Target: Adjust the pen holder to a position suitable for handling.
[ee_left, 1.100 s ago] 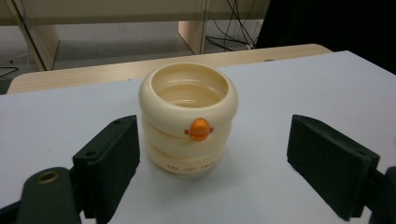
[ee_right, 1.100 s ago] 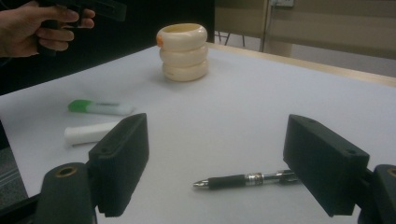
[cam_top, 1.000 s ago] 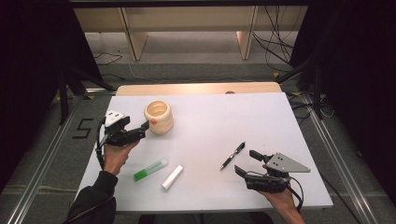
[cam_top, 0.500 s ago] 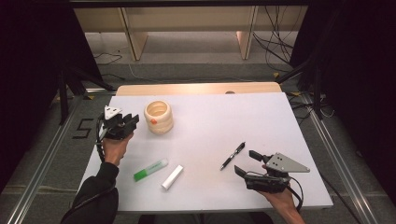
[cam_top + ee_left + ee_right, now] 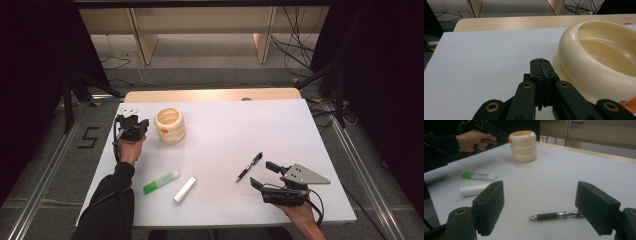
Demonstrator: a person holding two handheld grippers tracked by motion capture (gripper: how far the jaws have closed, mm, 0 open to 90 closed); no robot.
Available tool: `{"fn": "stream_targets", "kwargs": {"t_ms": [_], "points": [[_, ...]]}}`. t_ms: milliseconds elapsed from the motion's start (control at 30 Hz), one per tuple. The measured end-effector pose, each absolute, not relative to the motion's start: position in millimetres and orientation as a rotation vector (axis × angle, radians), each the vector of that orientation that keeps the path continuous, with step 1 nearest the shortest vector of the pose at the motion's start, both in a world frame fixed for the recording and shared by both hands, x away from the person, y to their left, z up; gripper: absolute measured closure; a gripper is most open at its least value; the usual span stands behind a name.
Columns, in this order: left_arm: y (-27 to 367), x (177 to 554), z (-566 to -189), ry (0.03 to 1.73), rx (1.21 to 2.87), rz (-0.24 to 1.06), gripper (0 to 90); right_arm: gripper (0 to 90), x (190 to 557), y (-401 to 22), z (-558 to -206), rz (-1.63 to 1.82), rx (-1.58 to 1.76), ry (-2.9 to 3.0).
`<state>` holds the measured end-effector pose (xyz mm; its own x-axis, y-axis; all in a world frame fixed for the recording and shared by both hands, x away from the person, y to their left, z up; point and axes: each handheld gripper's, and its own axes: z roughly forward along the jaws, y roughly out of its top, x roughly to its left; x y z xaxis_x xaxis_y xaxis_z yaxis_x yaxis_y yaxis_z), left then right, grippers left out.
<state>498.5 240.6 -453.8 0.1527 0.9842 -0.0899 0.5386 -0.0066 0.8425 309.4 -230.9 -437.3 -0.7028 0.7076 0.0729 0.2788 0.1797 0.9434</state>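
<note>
Over on the left side of the white surface (image 5: pixel 225 135), the left gripper (image 5: pixel 136 126) sits just beside the cream ringed holder (image 5: pixel 169 125), and its jaws have just been closing: in the left gripper view they are pressed flat together with nothing between them, clenched on empty air. From that view the holder (image 5: pixel 599 62) bulges in at the right, its stacked rings rising just past the jaw tips, close by but apart from them, with a small orange patch at its foot. The right gripper view catches the same scene from across the surface: the person's left hand (image 5: pixel 474 140) wraps the handle and the gripper's dark nose points at the top ring of the holder (image 5: pixel 524 146), beside an orange mark on its rim; whether it touches there I cannot tell. Down at the near right, the right gripper (image 5: pixel 272 176) rests low over the surface with its jaws released, spread wide with nothing in them, and the black pen (image 5: pixel 249 166) lies just ahead of them; in its own view the pen (image 5: pixel 556 215) lies crosswise in the gap between the two black pads, touched by neither. Between the two hands, toward the near edge, lie a green-capped highlighter (image 5: pixel 161 181) and a white tube (image 5: pixel 184 189), side by side and well apart from both grippers.
</note>
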Motion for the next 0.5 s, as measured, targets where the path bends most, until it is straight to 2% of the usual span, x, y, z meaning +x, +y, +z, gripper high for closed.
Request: {"fn": "stream_targets", "kwargs": {"t_ms": [500], "points": [[234.0, 514.8, -468.8, 1.495, 1.702, 0.655, 89.1, 23.1, 309.1, -230.7, -437.5, 1.54, 0.929, 2.082]]}}
